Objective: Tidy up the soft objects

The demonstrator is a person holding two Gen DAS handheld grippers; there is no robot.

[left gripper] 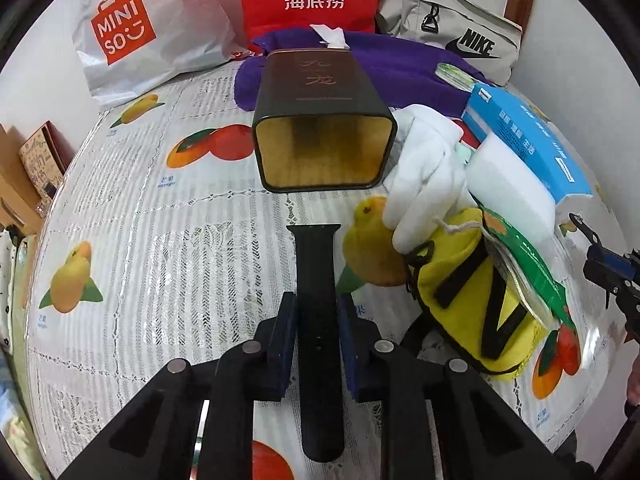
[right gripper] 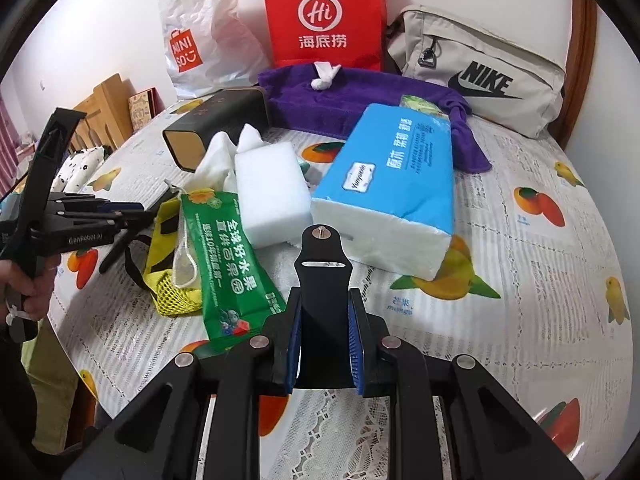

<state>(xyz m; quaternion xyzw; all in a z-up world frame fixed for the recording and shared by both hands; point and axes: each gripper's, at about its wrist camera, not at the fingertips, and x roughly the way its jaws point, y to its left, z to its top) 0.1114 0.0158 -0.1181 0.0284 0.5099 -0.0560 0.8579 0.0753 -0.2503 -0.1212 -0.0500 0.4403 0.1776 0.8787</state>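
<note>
Three bags [right gripper: 324, 16] read MINISO, Hi, NIKE.

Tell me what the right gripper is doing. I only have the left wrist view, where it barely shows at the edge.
Observer: The right gripper is shut on a black strap piece with a metal stud near its tip.
Operator: And the green packet I see nearly edge-on?
Observer: It lies face up, showing white lettering, partly over the yellow mesh pouch.
Operator: Anything behind the blue pack?
Observer: The purple cloth ends there in what looks like a knot.
</note>
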